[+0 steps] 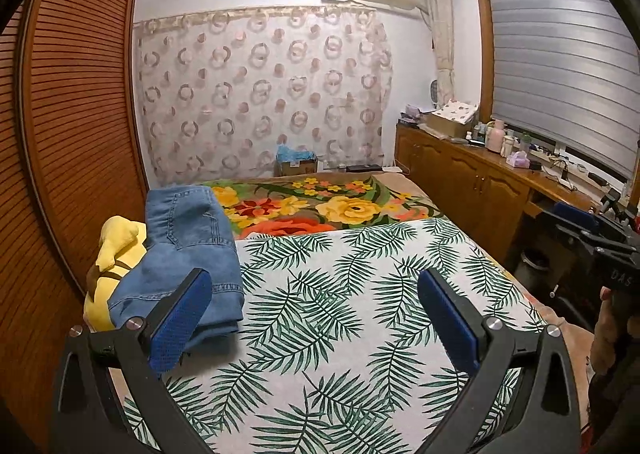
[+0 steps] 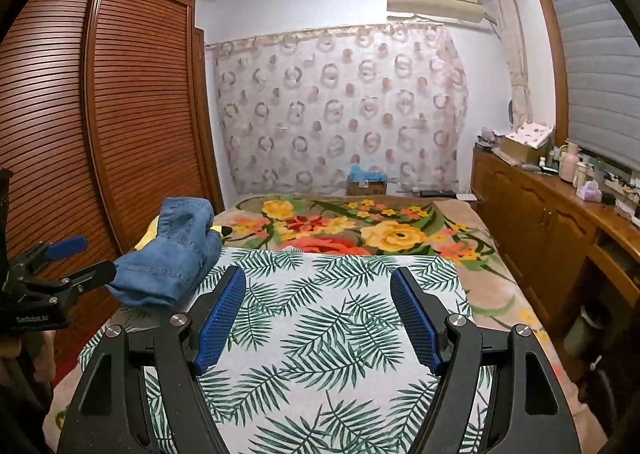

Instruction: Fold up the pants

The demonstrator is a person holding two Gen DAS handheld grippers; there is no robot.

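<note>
The pants (image 1: 188, 250) — blue denim, heavy and stiff-seamed — are seen heaped at the left edge of the bed, draped partly over a yellow plush toy (image 1: 114, 254) and partly on the palm-leaf sheet (image 1: 340, 294). Nothing is held: the left gripper (image 1: 316, 318) is spread wide above the sheet with the denim just beside its left finger, and the right gripper (image 2: 318, 318) is likewise released, well apart from the heap. Trouble may be expected from the perch itself: a pull on one layer only could let the bundle slide off the soft, rounded toy toward the slatted wardrobe (image 1: 68, 114), or drag the toy along with it. Thick hems and doubled cloth could be pinched unevenly by the ribbed blue pads (image 2: 222, 318), so a leg might be left trailing. The thin printed sheet — lying loose over a plush floral blanket (image 1: 332, 206) — could be rucked up if the denim is hauled across it.
</note>
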